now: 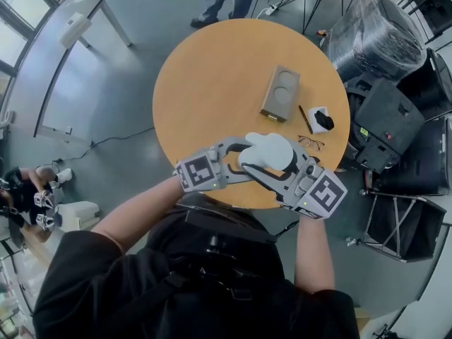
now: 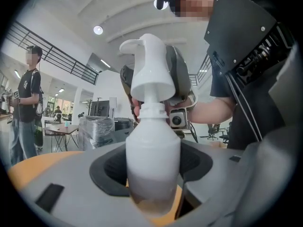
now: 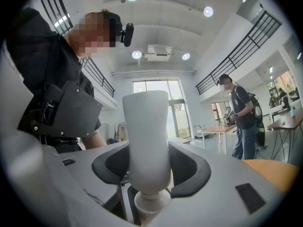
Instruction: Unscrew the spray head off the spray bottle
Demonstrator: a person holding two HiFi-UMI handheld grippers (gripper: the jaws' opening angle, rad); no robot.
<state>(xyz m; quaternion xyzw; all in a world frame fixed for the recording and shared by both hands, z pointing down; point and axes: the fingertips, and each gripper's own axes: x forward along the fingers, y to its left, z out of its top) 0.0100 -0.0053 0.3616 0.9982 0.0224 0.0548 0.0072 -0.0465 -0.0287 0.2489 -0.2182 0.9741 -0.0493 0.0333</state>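
The white spray bottle (image 2: pixel 152 145) is being held in the air over the near edge of the round orange bench (image 1: pixel 212 83), between the two tools and apart from the bench top. Its body is being clamped by the left hand-held gripper (image 2: pixel 152 167), whose jaws are standing wide with the pads pressed against the bottle's sides. The spray head (image 3: pixel 146 136) is being gripped by the right hand-held gripper (image 3: pixel 150 167), whose jaws are closed on the head's smooth shroud just above the threaded collar. The head is not yet being seen apart from the neck, so the unscrewing is being judged as unfinished. Several risks are being carried from here. Because the shroud and not the collar is being squeezed, the head may be swivelled without the thread being loosened. Because the body is smooth and rounded, it may be spun inside the left pads, so that both parts are being turned together. The darker lower part of the bottle is being read as possible liquid, which could be spilled if the bottle is being tilted as the head comes free. Farther back on the bench, a tray with two round recesses (image 1: pixel 280 93), a pen (image 1: pixel 305 119) and a pair of spectacles (image 1: pixel 311 143) are being left untouched.
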